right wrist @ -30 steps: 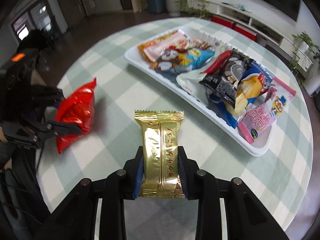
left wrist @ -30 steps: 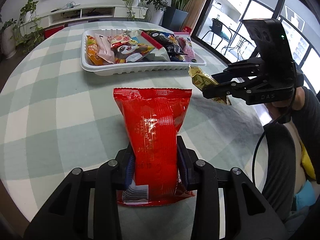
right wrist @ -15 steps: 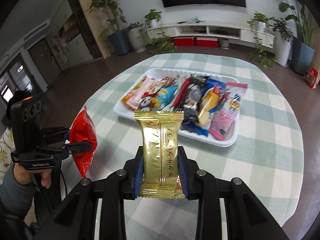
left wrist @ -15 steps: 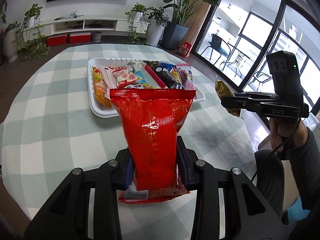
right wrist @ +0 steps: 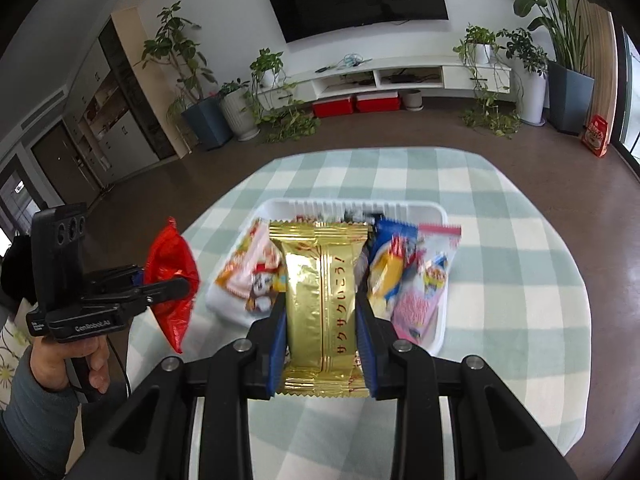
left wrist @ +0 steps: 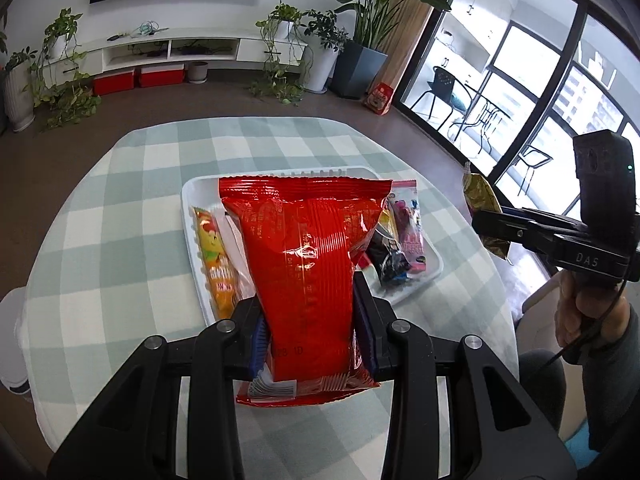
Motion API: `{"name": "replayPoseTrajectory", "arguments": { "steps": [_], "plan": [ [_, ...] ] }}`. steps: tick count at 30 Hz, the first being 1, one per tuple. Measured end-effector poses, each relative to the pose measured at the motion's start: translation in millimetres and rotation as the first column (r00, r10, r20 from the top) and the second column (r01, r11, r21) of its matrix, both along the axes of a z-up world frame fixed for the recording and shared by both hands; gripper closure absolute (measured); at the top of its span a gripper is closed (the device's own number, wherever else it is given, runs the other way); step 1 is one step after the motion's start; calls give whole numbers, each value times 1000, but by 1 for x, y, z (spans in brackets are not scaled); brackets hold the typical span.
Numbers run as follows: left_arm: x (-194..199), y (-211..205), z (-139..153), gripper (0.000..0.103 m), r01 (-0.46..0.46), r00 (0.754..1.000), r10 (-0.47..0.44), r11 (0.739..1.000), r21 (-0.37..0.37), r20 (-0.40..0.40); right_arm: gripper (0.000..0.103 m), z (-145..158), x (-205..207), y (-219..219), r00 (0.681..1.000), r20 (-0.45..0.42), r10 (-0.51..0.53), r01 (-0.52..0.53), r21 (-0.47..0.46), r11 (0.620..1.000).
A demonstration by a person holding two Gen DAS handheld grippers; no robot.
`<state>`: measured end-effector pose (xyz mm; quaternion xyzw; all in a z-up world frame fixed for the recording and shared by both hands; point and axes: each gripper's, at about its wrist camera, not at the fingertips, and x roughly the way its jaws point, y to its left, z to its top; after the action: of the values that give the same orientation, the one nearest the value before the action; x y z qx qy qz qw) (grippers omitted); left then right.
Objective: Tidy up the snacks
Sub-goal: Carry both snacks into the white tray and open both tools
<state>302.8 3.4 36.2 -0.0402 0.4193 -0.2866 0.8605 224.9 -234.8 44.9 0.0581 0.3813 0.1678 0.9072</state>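
Firstly, legible writing. Gold wafer packet [right wrist: 320, 312]: red Japanese characters ran lengthwise down its face, ending in an exclamation mark; glossy gold foil with raised ribs and crimped ends. Red snack bag [left wrist: 306, 264]: faint fine print along its central seam, the digits "28 10" near the bottom, and a white barcode panel at the lower left corner; shiny, ribbed, pillow-shaped, serrated top edge. Right gripper [left wrist: 486, 226] body: "DAS" in pale letters in the left wrist view. Left gripper [right wrist: 176, 286] body: "GenRobot.AI" in the right wrist view.

Grips. Left gripper clenched on the red snack bag, blue pads pinching its lower half, bag upright and held clear above the checked tablecloth [left wrist: 120, 240]. Right gripper clenched on the gold wafer packet likewise, packet upright between blue pads.

Location. Both packets were held in the air, near the white tray [right wrist: 436, 216], which sat mid-table, packed with assorted wrappers: orange, pink, blue, black. Their lettering was too blurred to read.
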Motion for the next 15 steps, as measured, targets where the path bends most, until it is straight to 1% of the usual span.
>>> {"name": "replayPoseTrajectory", "arguments": {
  "steps": [3,5,7,11,15],
  "plan": [
    [30,-12,-5,69,8,999,-7,1000,10,-41,70,1,23,7,1000,-12,-11,11,0,1000],
    [47,-18,-12,69,0,998,1,1000,23,-58,70,-2,40,12,999,-36,-19,20,13,1000],
    [62,-23,-19,69,-14,997,17,999,36,-71,70,-8,54,19,998,-55,-25,25,7,1000],
    [85,-38,-37,69,-7,994,15,997,76,-104,70,-27,75,25,994,-96,-50,47,-29,998],
    [99,-42,-55,69,-28,992,37,997,71,-122,70,-46,87,23,989,-132,-72,66,-52,996]
  ]
}}
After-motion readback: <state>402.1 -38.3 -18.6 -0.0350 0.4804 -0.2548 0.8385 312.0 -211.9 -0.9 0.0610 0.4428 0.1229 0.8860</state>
